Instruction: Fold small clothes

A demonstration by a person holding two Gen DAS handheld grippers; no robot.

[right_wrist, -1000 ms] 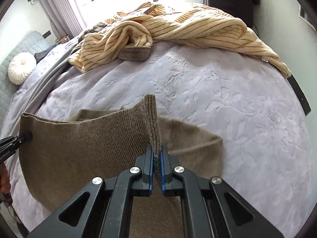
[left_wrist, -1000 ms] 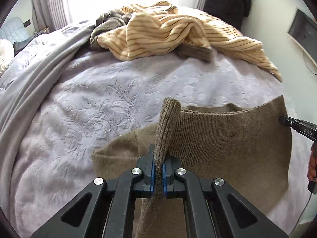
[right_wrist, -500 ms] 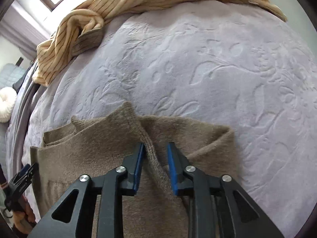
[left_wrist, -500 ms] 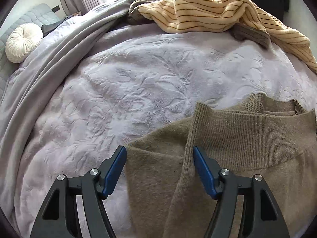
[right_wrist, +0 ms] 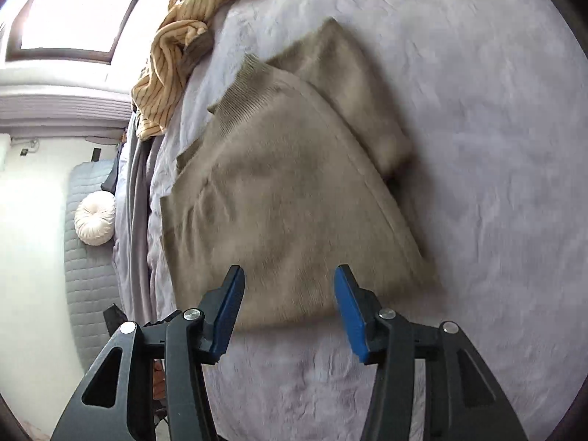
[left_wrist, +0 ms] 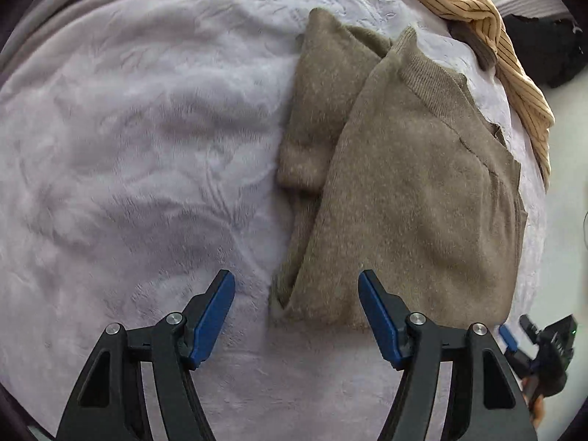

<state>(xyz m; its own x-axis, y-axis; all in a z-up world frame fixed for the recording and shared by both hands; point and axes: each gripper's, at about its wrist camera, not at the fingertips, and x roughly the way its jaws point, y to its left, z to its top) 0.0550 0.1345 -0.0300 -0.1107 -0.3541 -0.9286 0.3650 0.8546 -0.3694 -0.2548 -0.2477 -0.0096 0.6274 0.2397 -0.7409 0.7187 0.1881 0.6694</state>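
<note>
A brown knitted sweater (left_wrist: 415,191) lies folded in half on the lilac bedspread (left_wrist: 128,147), ribbed hem on top near the collar, one folded sleeve sticking out at its side. It also shows in the right wrist view (right_wrist: 279,198). My left gripper (left_wrist: 296,301) is open and empty, hovering above the sweater's near folded edge. My right gripper (right_wrist: 288,296) is open and empty above the same near edge; part of it shows in the left wrist view (left_wrist: 540,349) at the lower right.
A yellow striped garment (left_wrist: 488,22) lies heaped beyond the sweater, also in the right wrist view (right_wrist: 176,58). A grey blanket (right_wrist: 137,191) runs along the bed's side. A round white cushion (right_wrist: 94,217) sits on a quilted seat beside the bed.
Both grippers let go of the sweater's hem, opened wide and pulled back toward the near edge. The sweater now lies flat, folded in half.
</note>
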